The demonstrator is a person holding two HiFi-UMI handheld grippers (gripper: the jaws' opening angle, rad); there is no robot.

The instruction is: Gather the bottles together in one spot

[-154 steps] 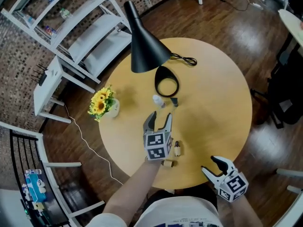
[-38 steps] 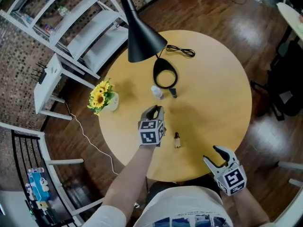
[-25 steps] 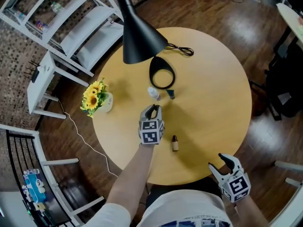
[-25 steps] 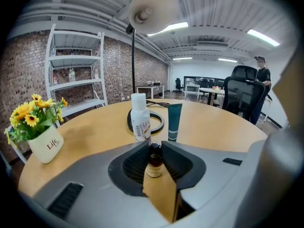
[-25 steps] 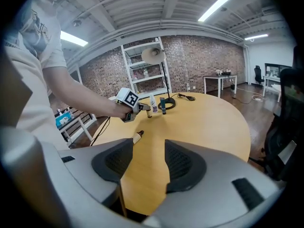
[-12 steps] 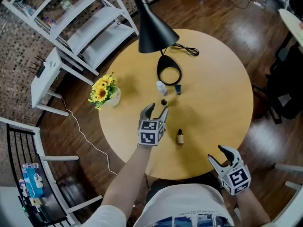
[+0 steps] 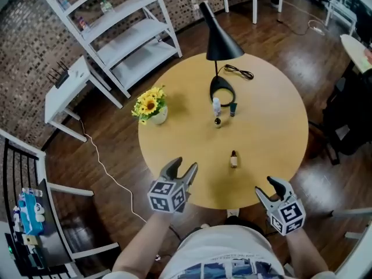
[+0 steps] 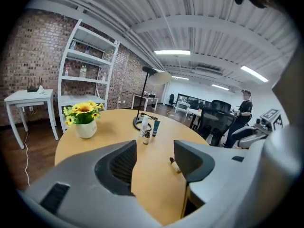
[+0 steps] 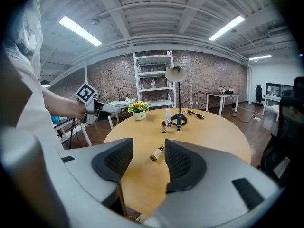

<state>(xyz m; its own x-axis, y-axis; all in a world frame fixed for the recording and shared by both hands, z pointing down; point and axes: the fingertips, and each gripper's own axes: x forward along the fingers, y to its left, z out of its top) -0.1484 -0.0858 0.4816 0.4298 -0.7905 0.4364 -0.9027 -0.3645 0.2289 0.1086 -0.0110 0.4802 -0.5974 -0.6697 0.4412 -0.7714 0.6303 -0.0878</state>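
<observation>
— Since half a second ago, what has been moved?
— Left claw has been drawn back from the middle of the round yellow wooden table to its near edge. Its jaws have just been opening, and nothing is held between them. The small dark brown glass bottle has been left standing well ahead of it.
— And how is the right claw found?
— It is seen at the near rim with its jaws apart and nothing gripped.
— Where are the bottles placed?
— Three are grouped far ahead of the left claw, slightly to its right. The dark brown bottle is set nearest, the slim white plastic bottle just behind it, and the teal upright tube beside that, all by the base of the black cone-shaded desk lamp. The amber glass bottle with a dark cap is laid on its side, apart from the group, ahead and to the left of the right claw.
— Is anything else seen?
— Yellow sunflowers in a white pot are stood far ahead and left of the left claw.
</observation>
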